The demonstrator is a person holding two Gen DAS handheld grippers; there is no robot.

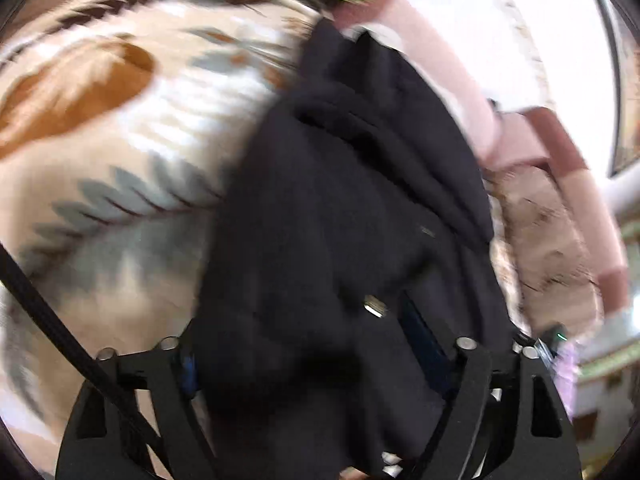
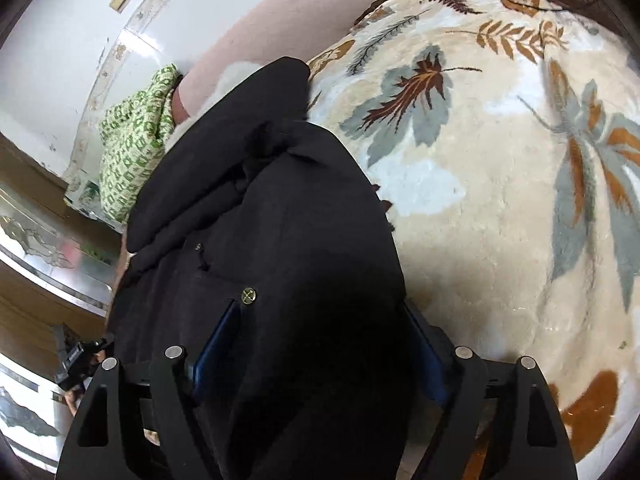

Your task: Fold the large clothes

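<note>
A large black garment (image 1: pixel 352 208) with small brass buttons hangs bunched over a cream blanket with a leaf pattern (image 1: pixel 100 128). In the left wrist view, my left gripper (image 1: pixel 312 344) is shut on a thick bunch of the black cloth, which fills the gap between the blue pads and hides most of them. In the right wrist view, my right gripper (image 2: pixel 316 344) is shut on the same black garment (image 2: pixel 272 200), with cloth draped between and over its blue pads (image 2: pixel 216 340). The left view is blurred by motion.
The leaf-patterned blanket (image 2: pixel 500 200) covers the bed to the right in the right view. A pink headboard (image 2: pixel 280 20) and a green-and-white cloth (image 2: pixel 136 140) lie by the white wall. The pink headboard (image 1: pixel 452 80) also shows in the left view.
</note>
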